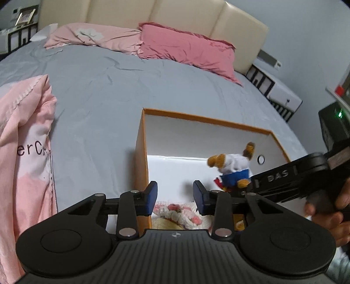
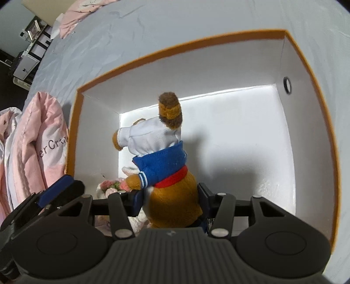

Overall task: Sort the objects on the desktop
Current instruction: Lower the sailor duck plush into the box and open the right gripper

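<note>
Orange box (image 2: pixel 301 56) with white interior, resting on a bed (image 1: pixel 98 87) covered by a grey sheet. The right gripper (image 2: pixel 169 196) is clamped on the head of a brown plush toy (image 2: pixel 166 157), which hangs inverted inside the box: its head lies between the blue pads, its legs point toward the far wall. The toy wears a white garment, a blue jacket and a red collar. In the left wrist view the same plush toy (image 1: pixel 233 169) appears at the right of the box interior, with the right gripper body reaching in from the right and the person's right hand (image 1: pixel 332 209) on its handle.

The left gripper (image 1: pixel 175 196) hovers over the near left corner of the box, jaws apart and holding nothing. Below it, on the box floor, lies a crocheted item (image 1: pixel 179 213) in white with pink flowers; the same crocheted item (image 2: pixel 111 185) shows at the near left of the box in the right wrist view, just beside the plush toy's arm. A small round ring (image 2: pixel 287 85) is set in the right wall of the box.

A folded pink quilt (image 1: pixel 28 153) lies on the bed to the left of the box. Two pink pillows (image 1: pixel 183 48) rest at the far end against a cream headboard (image 1: pixel 153 13).
</note>
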`<state>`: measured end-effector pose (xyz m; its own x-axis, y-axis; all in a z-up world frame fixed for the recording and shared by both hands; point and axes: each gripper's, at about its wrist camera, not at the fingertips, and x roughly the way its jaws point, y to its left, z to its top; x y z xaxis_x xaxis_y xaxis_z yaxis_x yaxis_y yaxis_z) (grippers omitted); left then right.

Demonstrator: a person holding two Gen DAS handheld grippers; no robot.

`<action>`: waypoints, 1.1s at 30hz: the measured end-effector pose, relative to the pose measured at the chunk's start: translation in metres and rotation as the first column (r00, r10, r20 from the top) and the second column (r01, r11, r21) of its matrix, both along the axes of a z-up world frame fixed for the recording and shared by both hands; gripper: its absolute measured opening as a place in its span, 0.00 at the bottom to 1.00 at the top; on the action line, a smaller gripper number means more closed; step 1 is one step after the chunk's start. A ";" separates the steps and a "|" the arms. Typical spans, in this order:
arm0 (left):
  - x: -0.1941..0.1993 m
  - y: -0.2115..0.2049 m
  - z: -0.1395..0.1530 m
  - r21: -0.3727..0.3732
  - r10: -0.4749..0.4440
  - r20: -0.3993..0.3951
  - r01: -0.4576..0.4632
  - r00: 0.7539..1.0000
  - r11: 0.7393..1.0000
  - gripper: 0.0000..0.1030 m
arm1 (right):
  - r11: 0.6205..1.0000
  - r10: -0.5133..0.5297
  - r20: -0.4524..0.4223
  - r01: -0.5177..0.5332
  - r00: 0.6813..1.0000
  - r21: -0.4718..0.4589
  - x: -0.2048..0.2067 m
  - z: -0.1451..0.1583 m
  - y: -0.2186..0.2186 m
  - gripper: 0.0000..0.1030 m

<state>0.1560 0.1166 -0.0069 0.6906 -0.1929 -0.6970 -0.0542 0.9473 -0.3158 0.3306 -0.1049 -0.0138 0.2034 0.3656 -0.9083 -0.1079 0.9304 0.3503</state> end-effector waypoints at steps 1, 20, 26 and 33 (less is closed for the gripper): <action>-0.001 0.002 0.001 -0.009 0.009 0.009 -0.009 1.000 1.000 0.41 | 1.000 -0.005 0.006 0.005 1.000 0.007 0.000 0.000 0.003 0.52; -0.002 0.022 0.003 -0.084 0.107 0.040 -0.104 0.993 0.991 0.41 | 0.999 0.014 -0.085 -0.011 0.996 0.031 0.030 0.000 0.014 0.52; -0.002 0.018 0.005 -0.066 0.093 0.049 -0.089 0.995 0.994 0.41 | 0.999 0.040 -0.202 -0.046 0.978 -0.024 0.032 -0.018 0.019 0.55; -0.003 0.018 0.003 -0.065 0.100 0.038 -0.098 0.994 0.993 0.41 | 0.987 0.098 -0.146 -0.114 0.984 -0.109 0.020 -0.015 0.027 0.57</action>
